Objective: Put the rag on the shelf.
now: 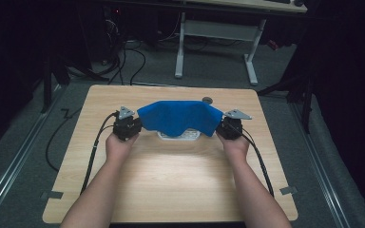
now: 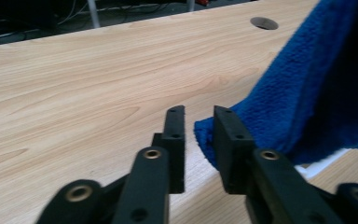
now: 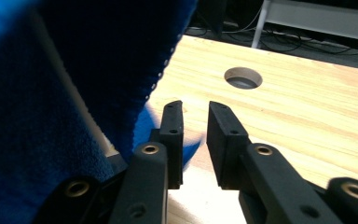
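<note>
left gripper (image 2: pixel 198 135): my jaws parted, cloth (image 1: pixel 180 116) corner beside them, not pinched
right gripper (image 3: pixel 193 133): parted, empty
risk: cloth slumps off white item (image 1: pixel 178 136) onto surface (image 1: pixel 180 180)

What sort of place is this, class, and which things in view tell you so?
Probably a lab or workshop set up for recording: a wooden table with a cable hole under bright light, dark surroundings, loose floor cables, and a second desk frame behind.
</note>
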The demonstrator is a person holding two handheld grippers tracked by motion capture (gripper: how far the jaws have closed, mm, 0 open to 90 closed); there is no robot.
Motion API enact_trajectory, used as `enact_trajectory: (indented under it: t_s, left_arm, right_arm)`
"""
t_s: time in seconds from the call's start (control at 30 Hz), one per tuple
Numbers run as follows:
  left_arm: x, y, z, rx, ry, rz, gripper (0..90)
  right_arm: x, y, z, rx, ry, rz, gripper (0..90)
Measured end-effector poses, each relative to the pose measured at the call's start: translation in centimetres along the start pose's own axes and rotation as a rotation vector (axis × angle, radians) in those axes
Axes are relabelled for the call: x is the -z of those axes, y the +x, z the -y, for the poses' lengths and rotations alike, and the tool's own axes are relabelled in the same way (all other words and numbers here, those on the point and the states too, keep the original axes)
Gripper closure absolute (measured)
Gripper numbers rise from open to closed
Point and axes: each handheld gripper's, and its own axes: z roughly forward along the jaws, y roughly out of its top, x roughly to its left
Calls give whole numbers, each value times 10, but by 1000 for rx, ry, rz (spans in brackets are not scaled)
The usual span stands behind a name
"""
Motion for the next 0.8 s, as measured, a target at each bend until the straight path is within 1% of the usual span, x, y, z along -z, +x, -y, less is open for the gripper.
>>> enact_trajectory:
  t_s: [0.1,0.2,0.3,0.4,0.47,0.6,0.63,0.7,0.73,0.77,0.8]
  left_arm:
    - [4,3,0,21,-18,-10,690]
    - [9,6,0,24,-22,-21,653]
    - [15,11,-1,25,-27,-33,643]
    - [23,16,-1,31,-35,-45,629]
    - [30,22,0,32,-37,-61,622]
    - [35,26,1,34,-38,-73,617]
    - [38,27,1,31,-35,-78,611]
    - [40,29,3,27,-29,-88,606]
    - [43,31,5,32,-33,-93,601]
    - [43,31,5,32,-33,-93,600]
    - [46,33,8,39,-32,-98,598]
  right_arm:
    - [4,-3,-2,1,-6,8,728]
    - [8,-5,-4,1,-13,16,704]
    - [13,-9,-5,-3,-18,23,684]
    - [18,-13,-5,-8,-39,32,673]
    - [22,-17,-3,-18,-33,44,665]
    - [26,-22,-1,-23,-23,55,652]
    - [30,-24,-1,-19,-27,64,644]
    - [32,-25,-2,-16,-26,65,638]
    - [36,-26,-3,-14,-29,71,621]
    - [36,-26,-3,-14,-29,71,621]
    - [39,-27,-3,-9,-36,75,615]
